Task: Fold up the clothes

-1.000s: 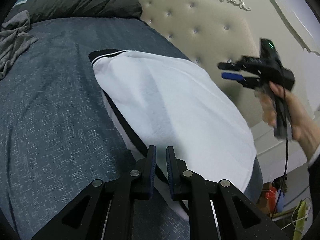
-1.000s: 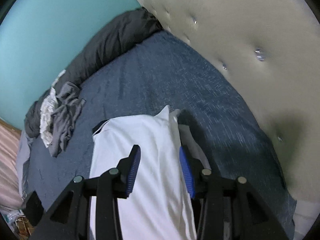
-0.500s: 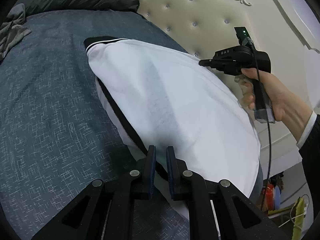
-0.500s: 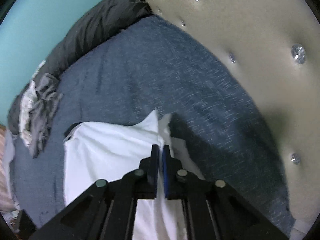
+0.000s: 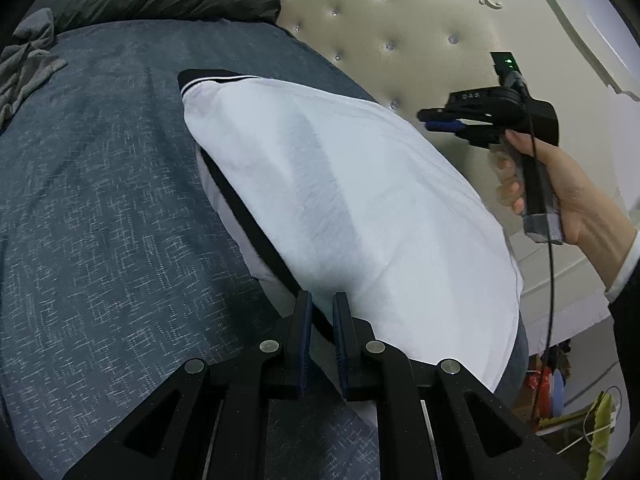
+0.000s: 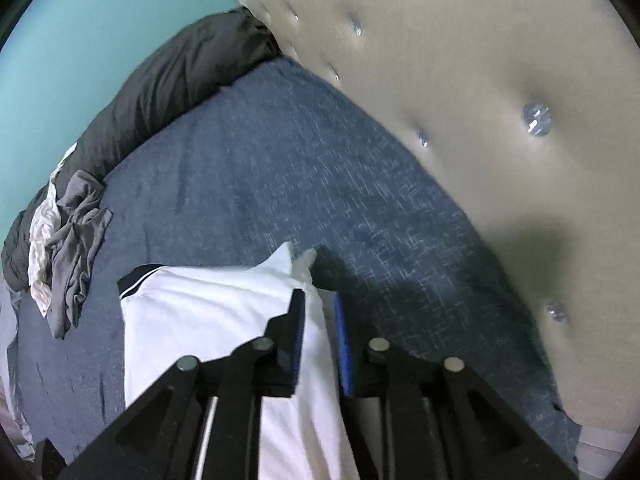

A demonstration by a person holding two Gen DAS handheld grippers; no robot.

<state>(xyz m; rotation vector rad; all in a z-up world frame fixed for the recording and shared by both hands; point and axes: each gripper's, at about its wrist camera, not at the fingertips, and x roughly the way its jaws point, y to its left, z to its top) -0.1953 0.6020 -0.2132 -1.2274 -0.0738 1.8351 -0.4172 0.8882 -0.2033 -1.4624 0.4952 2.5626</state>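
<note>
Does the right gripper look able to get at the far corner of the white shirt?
Probably yes: the right gripper hangs open just behind the white shirt, and nothing lies between them.

Tufted cream headboard [image 5: 400, 20], blue bedspread [image 5: 100, 200], teal wall [image 6: 100, 20]

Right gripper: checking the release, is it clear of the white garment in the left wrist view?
Yes, the right gripper hangs above the white garment, apart from it.

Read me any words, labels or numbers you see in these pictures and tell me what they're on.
"DAS": pale letters, small and slightly blurred, on the black body of the right gripper, seen from the left wrist camera.
No other text is visible on the white garment, the bedspread or the headboard.
</note>
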